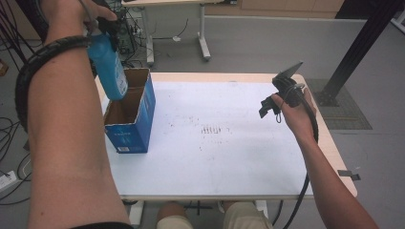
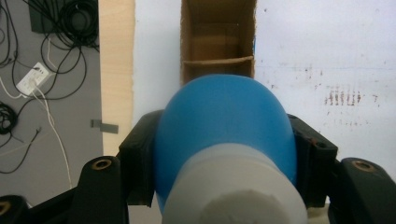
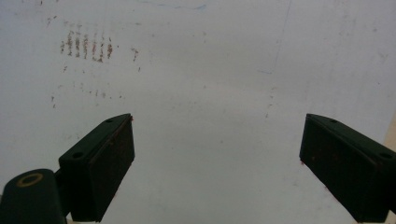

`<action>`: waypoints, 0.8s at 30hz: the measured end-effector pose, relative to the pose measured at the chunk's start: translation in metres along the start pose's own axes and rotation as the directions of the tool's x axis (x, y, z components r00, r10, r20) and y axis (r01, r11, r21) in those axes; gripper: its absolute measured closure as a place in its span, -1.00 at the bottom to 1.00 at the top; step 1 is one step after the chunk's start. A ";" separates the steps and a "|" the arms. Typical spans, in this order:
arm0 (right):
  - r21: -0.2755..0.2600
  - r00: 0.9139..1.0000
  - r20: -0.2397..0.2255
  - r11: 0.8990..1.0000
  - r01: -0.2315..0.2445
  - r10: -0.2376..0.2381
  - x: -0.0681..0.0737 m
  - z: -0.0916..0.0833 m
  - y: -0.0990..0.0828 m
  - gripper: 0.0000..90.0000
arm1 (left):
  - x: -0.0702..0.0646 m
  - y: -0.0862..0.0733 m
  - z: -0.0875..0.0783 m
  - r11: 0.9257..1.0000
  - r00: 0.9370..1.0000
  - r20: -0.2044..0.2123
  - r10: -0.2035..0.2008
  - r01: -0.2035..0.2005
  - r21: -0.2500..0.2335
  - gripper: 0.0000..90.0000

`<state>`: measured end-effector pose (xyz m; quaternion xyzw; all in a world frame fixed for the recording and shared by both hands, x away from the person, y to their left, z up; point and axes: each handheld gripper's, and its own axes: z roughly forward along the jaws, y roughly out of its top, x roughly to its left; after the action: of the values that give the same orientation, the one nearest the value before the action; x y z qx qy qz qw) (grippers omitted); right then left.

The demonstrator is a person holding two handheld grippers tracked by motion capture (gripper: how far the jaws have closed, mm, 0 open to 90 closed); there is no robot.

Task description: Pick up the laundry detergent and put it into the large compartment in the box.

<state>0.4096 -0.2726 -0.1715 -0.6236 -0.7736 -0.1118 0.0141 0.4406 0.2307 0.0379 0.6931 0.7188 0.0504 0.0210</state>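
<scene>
— Blue plastic bottle with a white cap [image 1: 109, 69]: where is it?

— Clamped in the left gripper [image 2: 224, 154], one black jaw pressed against each side of its body. In the left gripper view the white cap faces the camera and the rounded blue body points away, down toward the box. In the high view the bottle hangs nearly upright, slightly tilted, with its lower end at the mouth of the open blue cardboard box [image 1: 130, 114].

— Is it inside the box yet?

— Its bottom end overlaps the rim in the high view; whether it is past the rim or just above it I cannot tell. The box has a brown inside and a cardboard divider [image 2: 217, 60] splitting it into two compartments. The bottle sits over the one nearer the person.

— And where does the box stand?

— Near the left edge of the white-topped table with a pale wooden rim [image 1: 224, 157]. Rusty brown specks [image 1: 210, 130] mark the middle of the tabletop.

— What about the other hand?

— The right gripper [image 3: 217, 154] is held above the right side of the table, well apart from the box. Its jaws stand wide apart with nothing between them, bare white tabletop beneath. A black cable [image 1: 305, 186] trails from it along the forearm.

— Anything beyond the table?

— Grey floor, tangled black cables [image 2: 70, 18] and a white power strip [image 2: 31, 77] on the left side.
</scene>
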 end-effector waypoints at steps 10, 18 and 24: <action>0.005 1.000 -0.004 1.000 -0.003 0.003 -0.003 0.002 -0.002 -0.77 | 0.002 0.002 0.018 1.000 1.000 0.005 -0.004 0.004 0.004 -0.16; 0.002 1.000 -0.001 1.000 -0.008 0.008 -0.005 0.003 -0.004 -0.77 | 0.000 0.004 0.038 1.000 1.000 0.003 0.001 -0.001 0.019 -0.16; 0.004 1.000 -0.001 1.000 -0.011 0.011 -0.006 0.003 -0.004 -0.77 | -0.001 0.005 0.055 0.999 1.000 0.006 0.004 -0.004 0.033 -0.16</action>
<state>0.4073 -0.2789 -0.1765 -0.6276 -0.7704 -0.1106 0.0166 0.4514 0.2318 -0.0160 0.6950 0.7180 0.0365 0.0113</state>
